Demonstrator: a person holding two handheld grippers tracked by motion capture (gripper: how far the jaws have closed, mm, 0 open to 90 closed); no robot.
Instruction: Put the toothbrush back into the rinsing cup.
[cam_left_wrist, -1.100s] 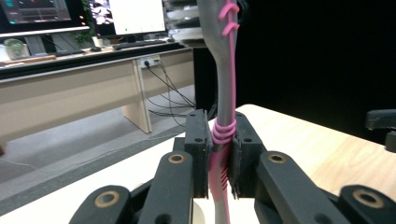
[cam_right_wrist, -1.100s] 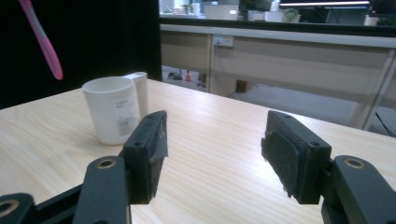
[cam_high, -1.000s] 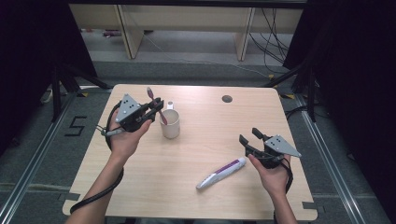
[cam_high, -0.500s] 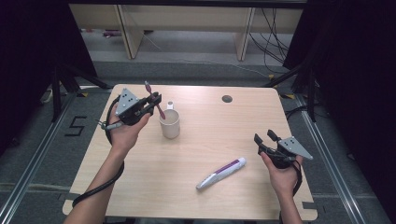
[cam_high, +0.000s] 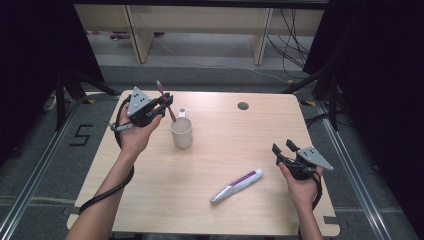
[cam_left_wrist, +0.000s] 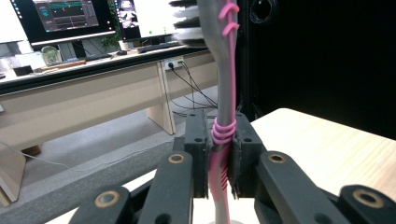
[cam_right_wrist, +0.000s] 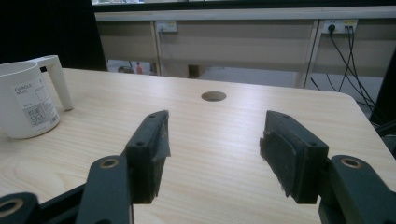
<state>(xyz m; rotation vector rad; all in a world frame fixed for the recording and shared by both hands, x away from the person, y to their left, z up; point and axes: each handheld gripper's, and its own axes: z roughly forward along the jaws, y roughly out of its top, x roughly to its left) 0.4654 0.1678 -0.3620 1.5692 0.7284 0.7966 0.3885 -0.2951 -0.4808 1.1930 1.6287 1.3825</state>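
Jaws of the left gripper (cam_high: 166, 102) are clamped on a toothbrush (cam_high: 165, 100), pads pinching its grey-and-pink handle; left gripper view shows the handle (cam_left_wrist: 223, 135) standing upright between the two pads, bristle head up at the frame top, pink ribbed grip at the pinch point. High view: toothbrush is tilted, head up and away from the person, lower end just over or beside the rim of the white mug (cam_high: 182, 132); hard to tell from this angle whether the tip is inside the mug or only above it. Mug stands upright on the wooden table (cam_high: 215, 200), handle toward the far edge, left of table centre. Right gripper (cam_high: 283, 150) has its jaws spread wide, nothing between them, held above the right side of the table; right gripper view confirms bare pads (cam_right_wrist: 156, 140) and the mug (cam_right_wrist: 25, 105) far off at left. Toothpaste tube (cam_high: 237, 185) lies flat on the table, near the right gripper but apart from it. Round cable hole (cam_high: 243, 106) sits near the far edge.
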